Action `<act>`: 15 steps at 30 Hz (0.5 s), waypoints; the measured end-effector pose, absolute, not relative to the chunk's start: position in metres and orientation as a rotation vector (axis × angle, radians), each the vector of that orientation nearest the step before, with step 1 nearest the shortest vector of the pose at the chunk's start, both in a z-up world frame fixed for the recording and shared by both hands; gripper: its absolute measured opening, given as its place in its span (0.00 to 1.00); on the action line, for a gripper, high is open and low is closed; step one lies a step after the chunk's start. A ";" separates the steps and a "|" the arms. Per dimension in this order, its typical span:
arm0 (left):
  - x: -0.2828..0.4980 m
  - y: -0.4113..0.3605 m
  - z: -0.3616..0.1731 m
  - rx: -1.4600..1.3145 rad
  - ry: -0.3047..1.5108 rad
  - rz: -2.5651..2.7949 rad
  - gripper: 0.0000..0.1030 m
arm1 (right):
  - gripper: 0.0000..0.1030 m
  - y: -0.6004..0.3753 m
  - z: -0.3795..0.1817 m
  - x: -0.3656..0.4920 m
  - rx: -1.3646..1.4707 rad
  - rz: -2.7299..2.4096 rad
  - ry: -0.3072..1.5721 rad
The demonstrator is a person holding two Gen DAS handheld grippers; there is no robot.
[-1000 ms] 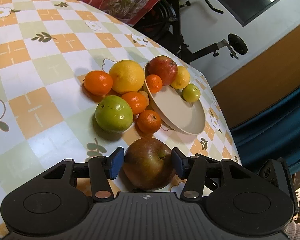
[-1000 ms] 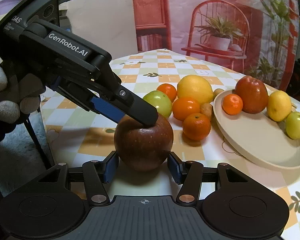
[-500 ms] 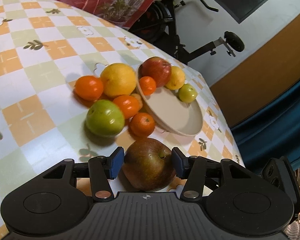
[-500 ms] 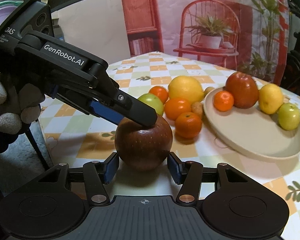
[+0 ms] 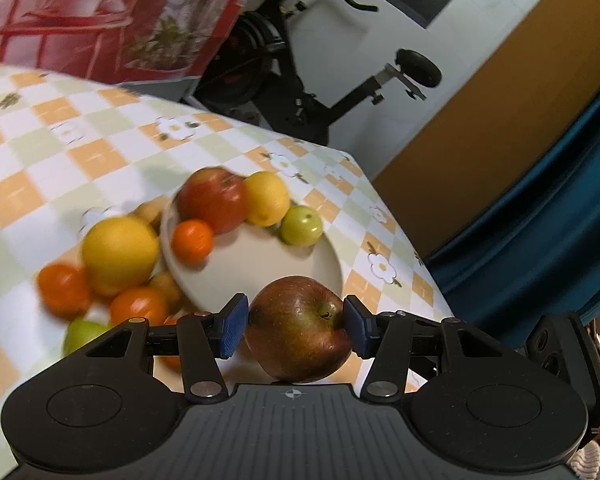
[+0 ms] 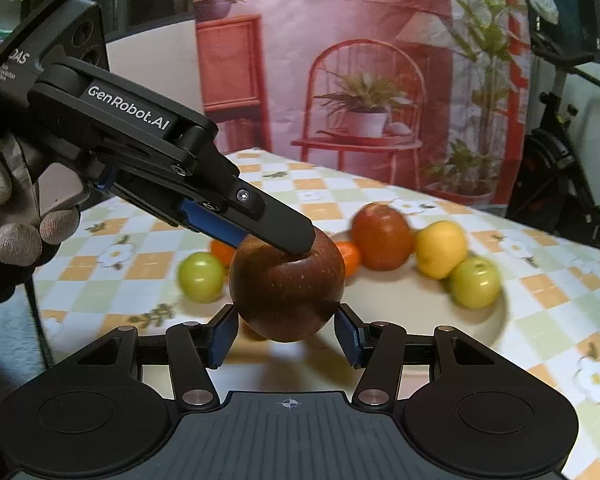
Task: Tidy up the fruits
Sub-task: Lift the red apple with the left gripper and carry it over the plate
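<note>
Over the plate: a big dark red apple [image 5: 298, 328] hung in the air, pinched by both tools at once, lifted off the desk [image 5: 100, 152]
Left tool [image 5: 296, 330]: blue pads pressed on either side of the apple, one right by the stem dimple, so a medium-width grip on that apple
Right tool [image 6: 285, 334]: its blue pads sat at the lower sides of the same apple [image 6: 287, 290]; looked like they were touching it, jaws about as far apart as the apple is wide
Left tool from the right camera [image 6: 260, 228]: came in from the upper left, top finger resting in the apple's stem hollow, a gloved hand [image 6: 16, 216] wrapped around the handle
Plate [image 5: 260, 272]: cream coloured, tilted in the view, mostly bare in the near half
On the plate: a red apple [image 5: 212, 204], a yellow fruit [image 5: 266, 198], a small green fruit [image 5: 302, 225] and a small orange one [image 5: 192, 240], all bunched along the far rim
Beside the plate: a large yellow citrus [image 5: 118, 254] just touching the rim, two oranges [image 5: 62, 290] near it, a green apple [image 5: 82, 334] partly hidden behind the tool's body
Desk cover: checked orange, green and white cloth with flower prints
Background: an exercise bike [image 5: 300, 80] behind the desk, a printed backdrop with a red chair and a potted plant [image 6: 364, 108]
Sharpness: the fruit on the desk was smeared by blur, so smaller bits between them were hard to make out
</note>
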State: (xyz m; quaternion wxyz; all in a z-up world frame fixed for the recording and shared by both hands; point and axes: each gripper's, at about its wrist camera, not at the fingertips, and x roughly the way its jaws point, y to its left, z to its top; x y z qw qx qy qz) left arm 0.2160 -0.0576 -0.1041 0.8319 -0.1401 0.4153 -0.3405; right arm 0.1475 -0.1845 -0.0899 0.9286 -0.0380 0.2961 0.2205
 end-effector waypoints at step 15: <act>0.288 -0.136 -0.131 -0.279 1.002 -0.746 0.53 | 0.48 -0.243 -0.117 0.199 -0.120 0.346 0.680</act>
